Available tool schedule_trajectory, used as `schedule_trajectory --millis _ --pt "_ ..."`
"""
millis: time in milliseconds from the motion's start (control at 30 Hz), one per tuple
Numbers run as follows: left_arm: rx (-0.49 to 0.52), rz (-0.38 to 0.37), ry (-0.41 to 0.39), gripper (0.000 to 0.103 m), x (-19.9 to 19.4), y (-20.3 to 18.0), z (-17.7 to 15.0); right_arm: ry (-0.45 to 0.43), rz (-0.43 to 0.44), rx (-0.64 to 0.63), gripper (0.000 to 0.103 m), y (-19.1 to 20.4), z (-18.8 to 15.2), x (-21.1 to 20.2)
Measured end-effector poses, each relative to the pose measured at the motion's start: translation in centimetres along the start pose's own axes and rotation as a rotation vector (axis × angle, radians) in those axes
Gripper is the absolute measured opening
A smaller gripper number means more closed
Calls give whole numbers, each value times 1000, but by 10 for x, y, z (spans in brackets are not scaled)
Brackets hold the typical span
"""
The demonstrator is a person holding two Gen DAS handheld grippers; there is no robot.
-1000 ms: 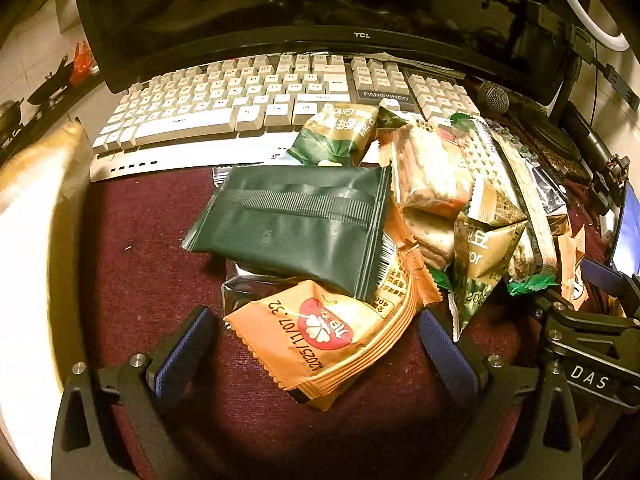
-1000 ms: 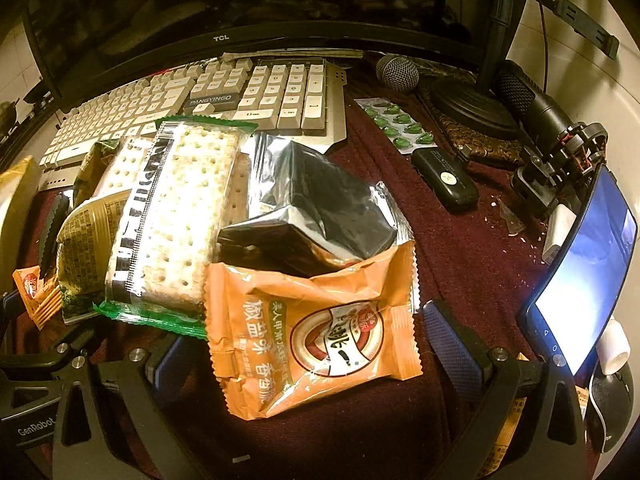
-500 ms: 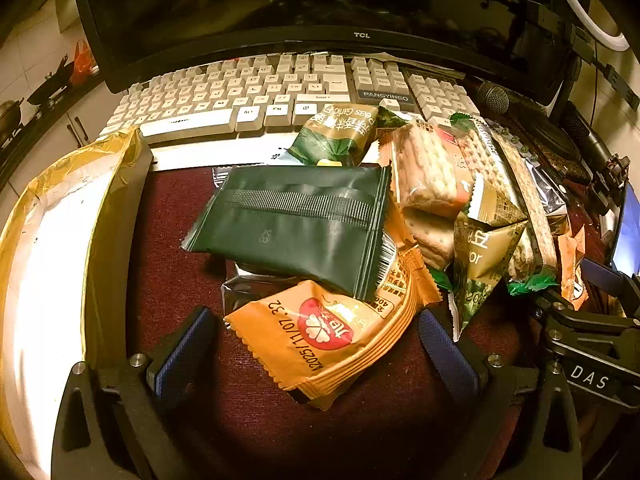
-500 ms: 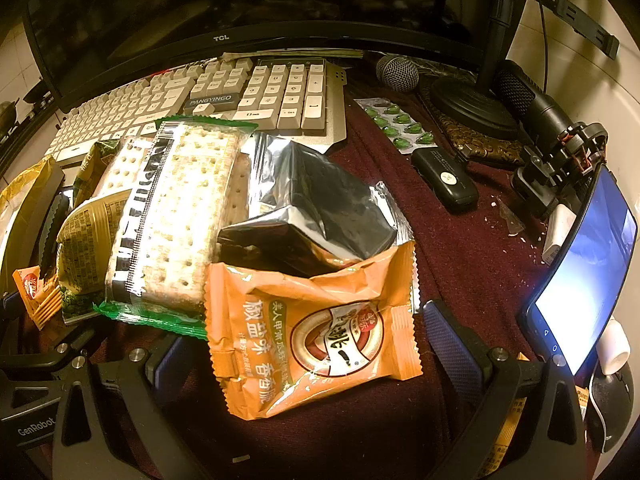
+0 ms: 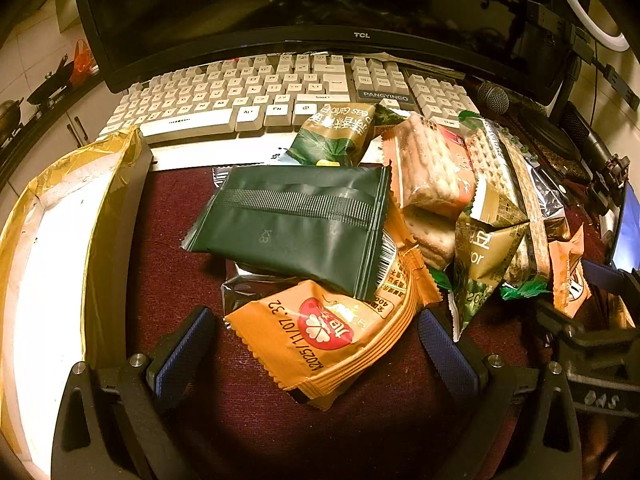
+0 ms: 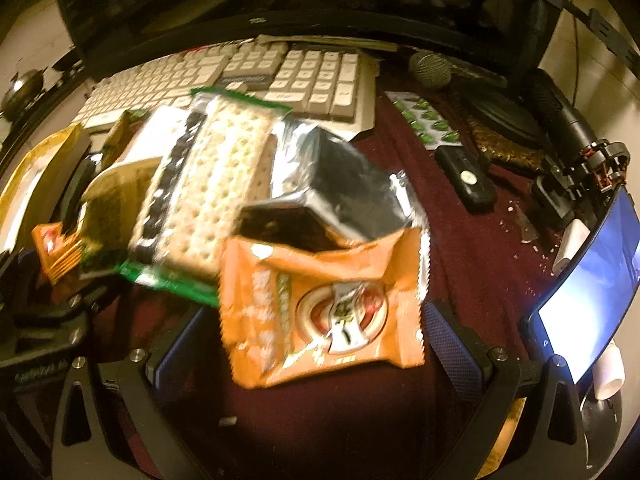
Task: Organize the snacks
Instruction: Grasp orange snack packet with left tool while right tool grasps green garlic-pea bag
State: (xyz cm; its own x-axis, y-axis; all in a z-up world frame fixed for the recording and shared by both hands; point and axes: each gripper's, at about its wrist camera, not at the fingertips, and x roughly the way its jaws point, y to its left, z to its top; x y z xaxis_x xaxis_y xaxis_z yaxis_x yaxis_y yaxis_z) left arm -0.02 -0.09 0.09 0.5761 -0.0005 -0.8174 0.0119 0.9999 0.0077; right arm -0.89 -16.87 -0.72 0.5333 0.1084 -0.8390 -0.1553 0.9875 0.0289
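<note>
A heap of snack packets lies on a dark red cloth. In the left wrist view my left gripper (image 5: 316,330) stands open around an orange packet (image 5: 320,332); a dark green packet (image 5: 296,228) lies over its far end, with cracker packs (image 5: 430,168) to the right. A gold-rimmed box (image 5: 52,248) with a white inside sits at the left. In the right wrist view my right gripper (image 6: 312,334) is open around another orange packet (image 6: 320,312), behind which lie a silver foil packet (image 6: 340,188) and a long cracker pack (image 6: 212,184). This view is blurred.
A white keyboard (image 5: 256,96) and a dark monitor (image 5: 304,4) stand behind the heap. A phone with a lit screen (image 6: 588,300), a black remote (image 6: 466,180), a blister pack of green pills (image 6: 428,120) and a microphone (image 6: 432,68) crowd the right side.
The gold-rimmed box has come in from the left and now sits beside the heap. The right wrist view has shifted and blurred; the left gripper has stayed put.
</note>
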Motion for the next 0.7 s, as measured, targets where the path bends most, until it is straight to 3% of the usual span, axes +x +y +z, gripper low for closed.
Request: schedule_trajectory --millis 333,567,700 --pt "7 0 3 102 1 -2 0 -28 150 -5 100 -12 -14 -24" --pt "64 -127 36 102 -20 2 -16 -73 211 -20 90 -18 -17 -39" --pt "44 -149 8 102 -38 13 -20 -138 208 -13 90 -19 -12 -50"
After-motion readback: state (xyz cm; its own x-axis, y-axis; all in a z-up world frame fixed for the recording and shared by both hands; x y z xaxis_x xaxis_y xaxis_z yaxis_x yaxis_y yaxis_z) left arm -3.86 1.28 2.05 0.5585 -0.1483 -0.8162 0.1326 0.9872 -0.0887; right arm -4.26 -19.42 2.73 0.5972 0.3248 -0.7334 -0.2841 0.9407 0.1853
